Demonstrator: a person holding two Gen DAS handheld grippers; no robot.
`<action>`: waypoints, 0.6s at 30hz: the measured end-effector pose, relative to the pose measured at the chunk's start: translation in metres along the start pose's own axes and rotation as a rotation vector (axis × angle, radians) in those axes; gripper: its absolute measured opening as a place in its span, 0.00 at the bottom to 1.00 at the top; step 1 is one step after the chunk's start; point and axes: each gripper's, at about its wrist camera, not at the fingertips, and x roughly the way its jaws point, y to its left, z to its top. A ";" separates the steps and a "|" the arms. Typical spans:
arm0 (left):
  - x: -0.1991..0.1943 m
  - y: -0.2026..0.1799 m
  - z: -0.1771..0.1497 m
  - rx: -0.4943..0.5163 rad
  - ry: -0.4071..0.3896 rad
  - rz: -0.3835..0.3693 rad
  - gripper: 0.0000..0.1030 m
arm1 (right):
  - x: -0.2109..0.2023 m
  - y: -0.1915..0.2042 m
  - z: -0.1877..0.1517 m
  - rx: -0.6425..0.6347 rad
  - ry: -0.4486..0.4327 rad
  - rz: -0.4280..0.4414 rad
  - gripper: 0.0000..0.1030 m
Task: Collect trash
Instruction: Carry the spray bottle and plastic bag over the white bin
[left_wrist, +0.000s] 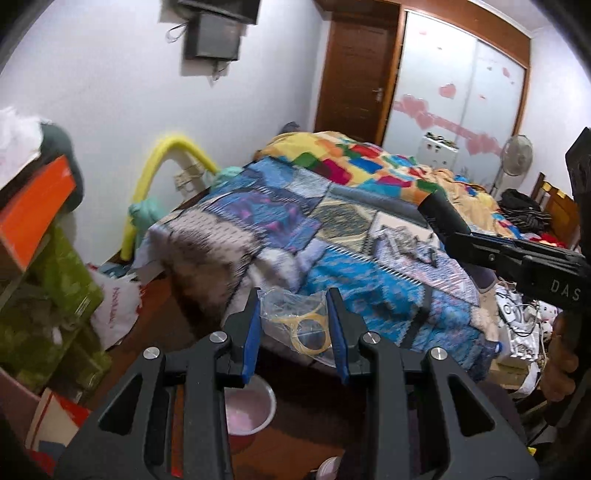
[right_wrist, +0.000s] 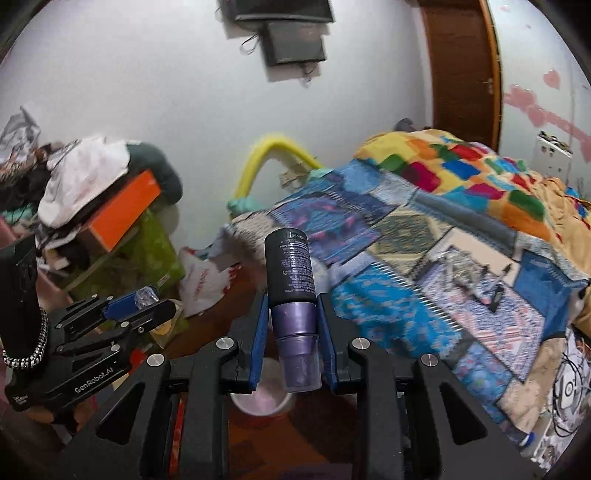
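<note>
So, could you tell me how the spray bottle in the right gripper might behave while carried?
The spray bottle looks rigid and smooth, so it may slip. The right gripper clamps its purple cap end, so the body might pull loose.

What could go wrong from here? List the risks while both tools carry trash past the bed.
1. The right tool grips the spray bottle near its purple cap end; the long black body sticks out forward and could lever loose.
2. The left tool pinches a thin clear plastic wrapper, which is slippery and may slide out.
3. The floor holds a pink basin and bags, so a dropped item could get lost in the clutter.
</note>
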 end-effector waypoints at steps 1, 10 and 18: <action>0.001 0.010 -0.006 -0.015 0.010 0.010 0.32 | 0.006 0.009 -0.002 -0.008 0.016 0.013 0.23; 0.034 0.074 -0.048 -0.109 0.143 0.074 0.32 | 0.077 0.061 -0.026 -0.076 0.188 0.078 0.23; 0.092 0.115 -0.092 -0.202 0.318 0.069 0.32 | 0.152 0.084 -0.062 -0.126 0.375 0.098 0.23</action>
